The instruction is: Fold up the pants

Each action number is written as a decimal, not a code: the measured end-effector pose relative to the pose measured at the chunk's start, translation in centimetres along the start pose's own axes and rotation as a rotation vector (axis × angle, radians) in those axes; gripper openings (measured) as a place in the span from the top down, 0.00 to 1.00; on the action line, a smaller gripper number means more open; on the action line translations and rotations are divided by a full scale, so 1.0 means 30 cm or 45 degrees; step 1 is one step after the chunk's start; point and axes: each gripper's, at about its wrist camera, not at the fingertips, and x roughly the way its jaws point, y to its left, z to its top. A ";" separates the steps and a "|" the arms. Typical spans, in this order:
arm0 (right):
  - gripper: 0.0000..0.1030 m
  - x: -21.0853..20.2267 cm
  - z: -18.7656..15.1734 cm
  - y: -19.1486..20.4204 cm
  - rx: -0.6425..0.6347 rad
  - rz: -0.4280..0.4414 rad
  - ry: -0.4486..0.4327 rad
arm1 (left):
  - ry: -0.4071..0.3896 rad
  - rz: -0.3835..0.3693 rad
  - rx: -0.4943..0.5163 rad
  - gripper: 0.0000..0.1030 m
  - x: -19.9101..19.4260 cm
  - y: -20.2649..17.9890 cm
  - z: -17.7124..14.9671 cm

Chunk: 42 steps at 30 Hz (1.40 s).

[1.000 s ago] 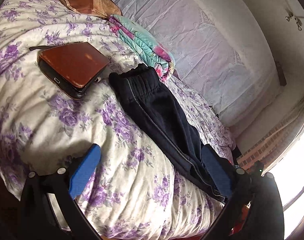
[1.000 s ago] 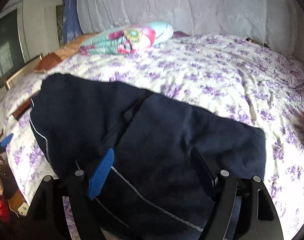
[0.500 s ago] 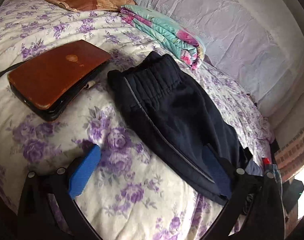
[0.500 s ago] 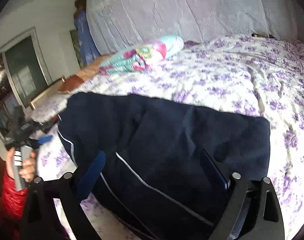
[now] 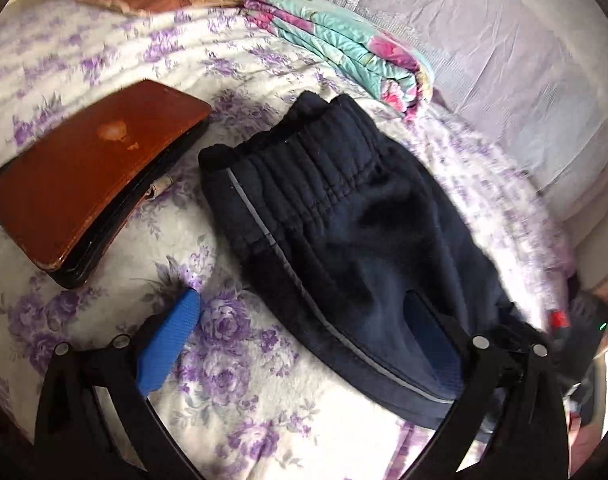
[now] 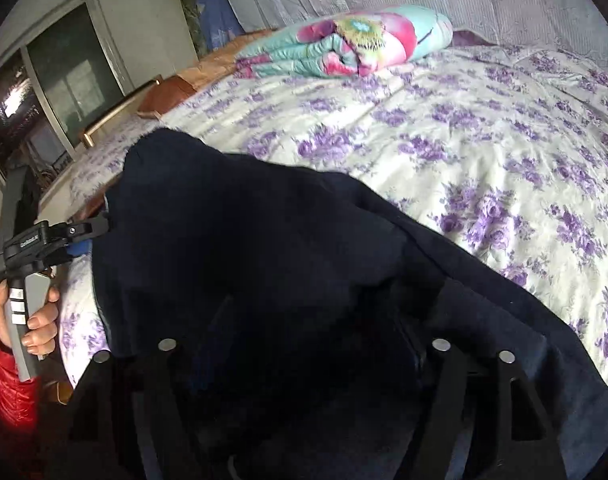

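Two grippers work over a purple-flowered bedspread (image 5: 115, 216). At nine o'clock in the left wrist view lies a brown case (image 5: 91, 176); the dark navy pants (image 5: 344, 240) stretch from centre toward five o'clock, waistband at twelve. The left gripper (image 5: 299, 344) stands wide, nothing pressed between its fingers. At one o'clock sits a folded floral quilt (image 5: 344, 44). The right gripper (image 6: 304, 332) is closing, pants cloth heaped between its dark fingers; contact is unclear.
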 end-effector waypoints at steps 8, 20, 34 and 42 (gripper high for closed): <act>0.09 -0.307 -0.013 -0.128 0.170 0.180 -0.367 | 0.101 -0.126 -0.168 0.05 0.028 0.045 0.064; 0.09 -0.339 -0.149 -0.251 0.474 0.267 -0.296 | -0.091 -0.200 -0.168 0.28 0.092 0.011 0.083; 0.09 -0.423 -0.301 -0.177 0.258 0.227 -0.091 | -0.271 -0.132 -0.021 0.74 -0.036 -0.041 0.058; 0.04 -0.457 -0.326 -0.170 0.256 0.175 -0.159 | -0.429 -0.107 0.271 0.80 -0.189 -0.280 0.002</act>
